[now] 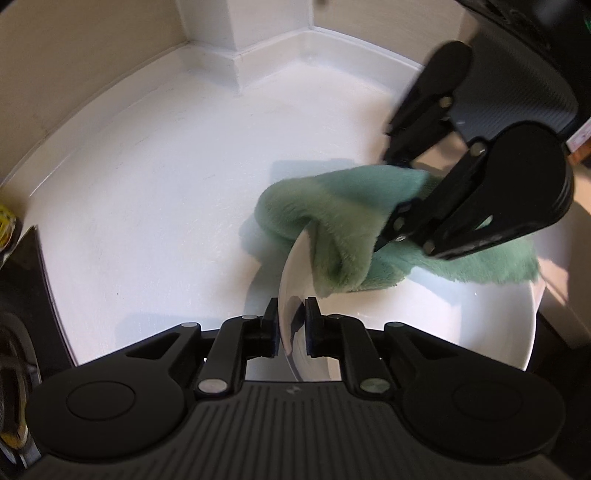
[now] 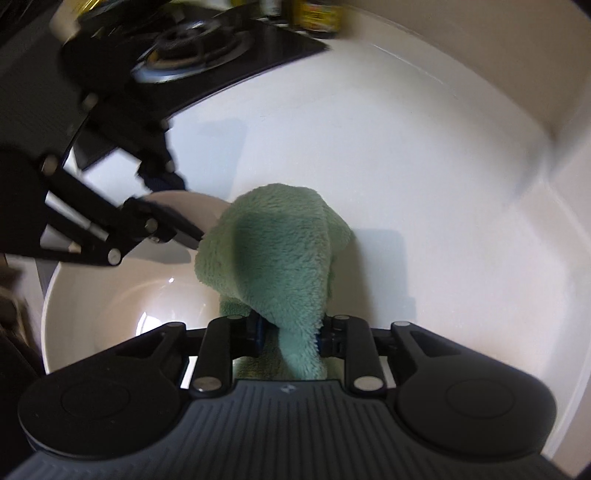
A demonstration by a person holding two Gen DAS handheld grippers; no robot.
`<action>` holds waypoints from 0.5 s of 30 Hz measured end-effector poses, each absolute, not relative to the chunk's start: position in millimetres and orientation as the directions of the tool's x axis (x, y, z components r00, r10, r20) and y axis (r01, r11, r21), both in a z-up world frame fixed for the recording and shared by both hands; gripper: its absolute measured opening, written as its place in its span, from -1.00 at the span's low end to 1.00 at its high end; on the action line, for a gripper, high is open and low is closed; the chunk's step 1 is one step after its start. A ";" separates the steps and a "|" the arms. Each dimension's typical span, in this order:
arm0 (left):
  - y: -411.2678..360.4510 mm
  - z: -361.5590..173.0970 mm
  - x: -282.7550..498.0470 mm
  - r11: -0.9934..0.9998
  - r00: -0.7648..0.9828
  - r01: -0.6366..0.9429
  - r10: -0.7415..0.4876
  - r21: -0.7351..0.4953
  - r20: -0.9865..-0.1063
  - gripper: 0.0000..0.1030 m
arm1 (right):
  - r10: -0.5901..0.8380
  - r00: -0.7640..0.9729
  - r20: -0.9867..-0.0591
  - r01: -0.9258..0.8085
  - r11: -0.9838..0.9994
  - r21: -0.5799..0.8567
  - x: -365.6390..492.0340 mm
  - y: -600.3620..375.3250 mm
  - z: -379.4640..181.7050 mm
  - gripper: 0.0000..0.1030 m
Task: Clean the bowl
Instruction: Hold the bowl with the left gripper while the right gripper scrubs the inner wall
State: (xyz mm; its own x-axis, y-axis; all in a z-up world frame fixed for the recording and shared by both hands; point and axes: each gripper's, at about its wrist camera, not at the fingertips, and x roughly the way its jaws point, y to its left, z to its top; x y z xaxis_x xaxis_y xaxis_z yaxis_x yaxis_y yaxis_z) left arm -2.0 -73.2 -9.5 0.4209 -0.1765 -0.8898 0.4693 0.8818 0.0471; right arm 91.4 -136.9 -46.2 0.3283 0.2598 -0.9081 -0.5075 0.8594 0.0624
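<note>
Left fingers (image 1: 275, 325) clamped on bowl (image 1: 461, 325) rim, right fingers (image 2: 325, 332) half buried in gripped cloth (image 2: 280, 243).

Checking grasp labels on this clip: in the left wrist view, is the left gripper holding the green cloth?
No. The left gripper pinches the white bowl's rim, while the green cloth sits in the right gripper.

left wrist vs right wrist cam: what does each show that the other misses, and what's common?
Left wrist only: the left gripper pinching the bowl rim head-on, plus the wall corner behind the counter.

Right wrist only: the stove burner, jars at the back, the bowl's inside, and the right gripper closed on the green cloth.

Both: bowl, cloth draped over its rim, white counter, the other gripper.
</note>
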 end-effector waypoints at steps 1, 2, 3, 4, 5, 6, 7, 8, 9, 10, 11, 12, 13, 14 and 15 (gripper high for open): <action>-73.2 -9.6 -4.6 0.885 0.424 0.463 -0.175 0.047 -0.888 -0.77 | 0.260 0.326 -0.909 -0.474 0.877 0.081 89.8 -140.9 -46.4 -0.74; -72.2 -7.7 -9.5 0.889 0.430 0.456 -0.175 0.046 -0.886 -0.77 | 0.257 0.318 -0.912 -0.440 0.893 0.099 86.7 -144.2 -48.3 -0.75; -71.2 -5.8 -14.5 0.893 0.435 0.448 -0.175 0.044 -0.883 -0.77 | 0.255 0.310 -0.916 -0.404 0.907 0.116 83.6 -147.3 -50.3 -0.75; -71.6 -1.1 -20.8 0.895 0.436 0.444 -0.177 0.041 -0.882 -0.77 | 0.262 0.307 -0.915 -0.371 0.918 0.138 77.6 -150.5 -52.4 -0.76; -72.0 3.6 -27.1 0.897 0.438 0.440 -0.178 0.037 -0.881 -0.77 | 0.271 0.304 -0.913 -0.344 0.925 0.160 72.3 -153.0 -53.5 -0.77; -71.6 4.4 -30.9 0.898 0.436 0.439 -0.184 0.030 -0.881 -0.76 | 0.281 0.302 -0.911 -0.318 0.930 0.182 67.0 -155.3 -54.5 -0.77; -71.1 5.1 -34.6 0.898 0.433 0.439 -0.189 0.023 -0.881 -0.76 | 0.286 0.301 -0.910 -0.310 0.931 0.190 59.9 -151.6 -56.8 -0.77; -71.2 3.8 -35.3 0.896 0.428 0.443 -0.196 0.016 -0.882 -0.75 | 0.290 0.300 -0.909 -0.304 0.932 0.197 52.6 -147.5 -59.3 -0.76; -69.4 -1.7 -29.3 0.890 0.422 0.455 -0.198 0.018 -0.885 -0.75 | 0.290 0.295 -0.910 -0.313 0.930 0.195 50.4 -144.6 -63.6 -0.75; -67.7 -7.3 -23.2 0.884 0.416 0.467 -0.201 0.019 -0.887 -0.74 | 0.289 0.290 -0.912 -0.328 0.926 0.189 48.6 -140.7 -64.1 -0.75; -66.0 -12.9 -17.1 0.878 0.410 0.479 -0.203 0.021 -0.889 -0.73 | 0.288 0.286 -0.914 -0.345 0.921 0.182 47.9 -138.0 -64.7 -0.74; -64.2 -18.5 -11.1 0.871 0.404 0.491 -0.205 0.022 -0.891 -0.71 | 0.286 0.283 -0.915 -0.356 0.918 0.177 46.5 -137.0 -65.5 -0.74; -62.5 -24.1 -5.0 0.864 0.398 0.503 -0.207 0.024 -0.894 -0.69 | 0.285 0.280 -0.917 -0.366 0.915 0.172 45.1 -136.0 -66.3 -0.74; -61.2 -26.0 3.2 0.854 0.388 0.520 -0.216 0.019 -0.896 -0.68 | 0.284 0.278 -0.918 -0.373 0.912 0.170 41.7 -138.5 -63.3 -0.74; -59.9 -27.9 11.5 0.843 0.377 0.537 -0.225 0.015 -0.898 -0.67 | 0.281 0.274 -0.920 -0.391 0.906 0.160 41.3 -137.1 -63.2 -0.74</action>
State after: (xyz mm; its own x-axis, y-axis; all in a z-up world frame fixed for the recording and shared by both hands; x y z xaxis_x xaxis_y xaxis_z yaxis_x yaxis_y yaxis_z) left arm 11.5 -59.9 -27.9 0.3773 -0.2248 -0.8984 0.5373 0.8432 0.0147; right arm 41.2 -137.1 -63.2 0.2738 0.2810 -0.9198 -0.3910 0.9063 0.1605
